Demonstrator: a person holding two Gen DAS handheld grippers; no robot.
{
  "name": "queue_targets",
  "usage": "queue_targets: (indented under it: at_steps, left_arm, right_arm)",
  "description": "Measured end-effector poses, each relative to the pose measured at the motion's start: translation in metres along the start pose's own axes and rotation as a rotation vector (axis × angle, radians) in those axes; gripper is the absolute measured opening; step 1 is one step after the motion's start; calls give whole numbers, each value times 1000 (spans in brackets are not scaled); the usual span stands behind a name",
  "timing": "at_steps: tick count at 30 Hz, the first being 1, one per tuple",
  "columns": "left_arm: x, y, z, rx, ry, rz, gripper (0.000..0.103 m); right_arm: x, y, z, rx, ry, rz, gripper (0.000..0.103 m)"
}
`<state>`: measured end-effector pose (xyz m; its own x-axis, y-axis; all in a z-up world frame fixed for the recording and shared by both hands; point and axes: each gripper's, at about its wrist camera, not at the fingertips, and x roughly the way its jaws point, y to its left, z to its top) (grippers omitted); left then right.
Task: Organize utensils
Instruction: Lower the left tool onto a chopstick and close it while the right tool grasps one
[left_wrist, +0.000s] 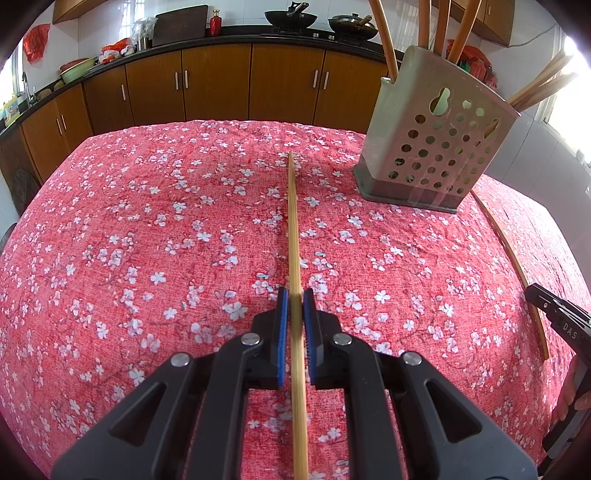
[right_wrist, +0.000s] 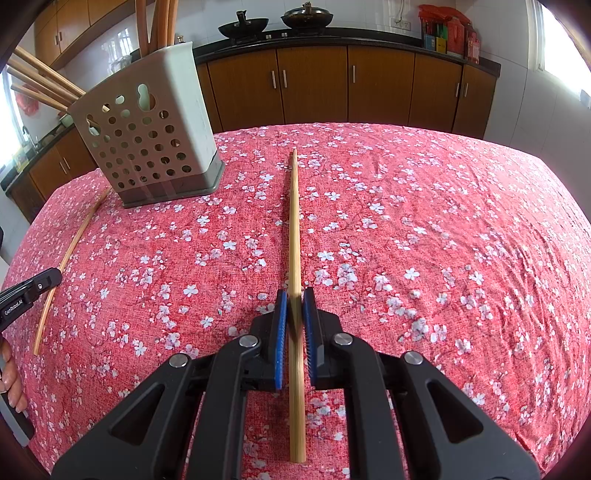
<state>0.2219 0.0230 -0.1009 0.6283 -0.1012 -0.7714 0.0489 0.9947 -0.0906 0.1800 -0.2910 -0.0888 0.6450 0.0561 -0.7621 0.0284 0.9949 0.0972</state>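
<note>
So, gripping one chopstick (left_wrist: 294, 236) in the left gripper (left_wrist: 295, 306), pads closing right on it, tip pointing out over the red floral cloth (left_wrist: 147, 240). Same deal in the right gripper (right_wrist: 294, 306), pinching its own chopstick (right_wrist: 294, 236) lengthwise. Sitting on the cloth between them: the perforated holder (left_wrist: 436, 147), already carrying several long wooden handles (left_wrist: 384, 40).

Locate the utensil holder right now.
The utensil holder stands on the red floral tablecloth, far right in the left wrist view and far left in the right wrist view, ahead of both chopstick-holding grippers.
</note>
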Motion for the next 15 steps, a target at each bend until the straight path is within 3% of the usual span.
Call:
queue_targets:
  at_steps: [15]
  left_arm:
    - [-12, -8, -15, 31, 7, 11, 11]
  right_arm:
    - [-6, -4, -5, 41, -1, 30, 10]
